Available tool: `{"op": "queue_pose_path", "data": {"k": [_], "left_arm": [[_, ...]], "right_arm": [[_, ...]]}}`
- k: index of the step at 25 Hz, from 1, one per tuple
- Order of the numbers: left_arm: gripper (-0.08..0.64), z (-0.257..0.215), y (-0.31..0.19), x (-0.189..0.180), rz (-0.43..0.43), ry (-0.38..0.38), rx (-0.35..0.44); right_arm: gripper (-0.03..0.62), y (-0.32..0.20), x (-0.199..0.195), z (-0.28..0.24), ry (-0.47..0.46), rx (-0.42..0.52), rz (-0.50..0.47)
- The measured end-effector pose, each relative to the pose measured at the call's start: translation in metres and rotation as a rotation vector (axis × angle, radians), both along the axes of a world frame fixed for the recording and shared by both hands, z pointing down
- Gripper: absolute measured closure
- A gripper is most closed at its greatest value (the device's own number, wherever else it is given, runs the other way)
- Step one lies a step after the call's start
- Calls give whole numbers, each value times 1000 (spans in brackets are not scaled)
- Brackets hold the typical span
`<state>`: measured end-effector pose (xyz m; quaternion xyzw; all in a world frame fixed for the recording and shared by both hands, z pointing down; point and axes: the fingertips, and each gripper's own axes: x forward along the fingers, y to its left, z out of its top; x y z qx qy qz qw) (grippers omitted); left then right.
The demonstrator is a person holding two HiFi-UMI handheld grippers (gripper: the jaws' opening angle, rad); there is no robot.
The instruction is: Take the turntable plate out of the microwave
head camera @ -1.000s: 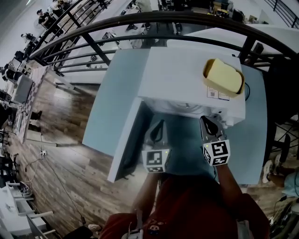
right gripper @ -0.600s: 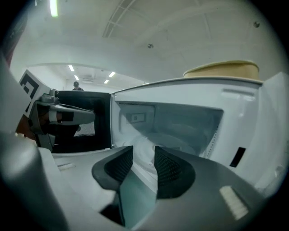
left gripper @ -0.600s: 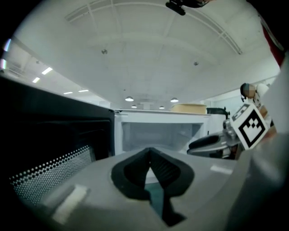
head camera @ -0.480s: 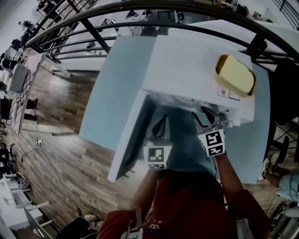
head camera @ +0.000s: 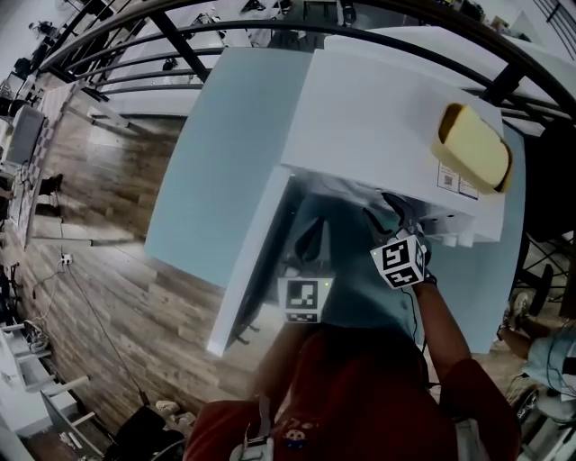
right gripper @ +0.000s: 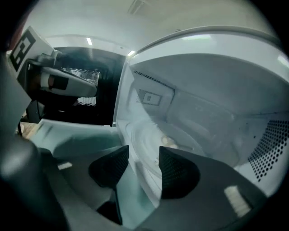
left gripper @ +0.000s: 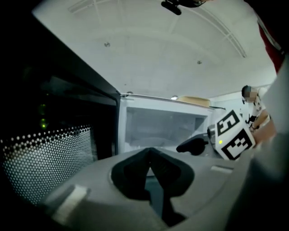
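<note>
The white microwave (head camera: 387,117) stands on a pale blue table with its door (head camera: 247,270) swung open to the left. The clear glass turntable plate (right gripper: 156,137) lies flat on the cavity floor. My right gripper (right gripper: 143,155) points down into the cavity mouth. Its jaws have just been opening and now stand open, with the plate's near rim showing through the gap and no pad touching it. My left gripper (left gripper: 150,155) is shut and empty, held level in front of the opening beside the door (left gripper: 49,149). In the head view the right gripper (head camera: 396,214) reaches under the microwave's top edge.
A yellow block in a shallow dish (head camera: 474,149) sits on top of the microwave at the right. The table's edge (head camera: 180,243) drops to a wooden floor on the left. A dark curved railing (head camera: 270,22) runs behind the table.
The right gripper has moved forward and down toward the cavity and rolled, and its jaws have spread apart. The left gripper has sunk a little beside the door.
</note>
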<state>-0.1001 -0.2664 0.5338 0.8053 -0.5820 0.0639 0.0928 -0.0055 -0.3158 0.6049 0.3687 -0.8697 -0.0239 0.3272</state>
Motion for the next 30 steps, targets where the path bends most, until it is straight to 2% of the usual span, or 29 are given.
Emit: {"op": "queue_pose_path", "data": {"k": [9, 16, 22, 26, 28, 30], "left_arm": [[560, 21, -7, 0, 26, 8, -39], [560, 32, -11, 3, 40, 16, -67], [560, 38, -11, 6, 51, 14, -78], [560, 42, -10, 8, 52, 8, -82], [560, 44, -10, 8, 55, 6, -86], [560, 45, -11, 9, 57, 6, -88]], "right_arm": [[399, -17, -9, 25, 117, 2, -33], [399, -20, -11, 27, 162, -8, -71], [388, -20, -13, 26, 284, 38, -136], [396, -23, -11, 23, 343, 78, -146], [396, -25, -11, 24, 356, 64, -147], [396, -25, -12, 24, 415, 91, -165]]}}
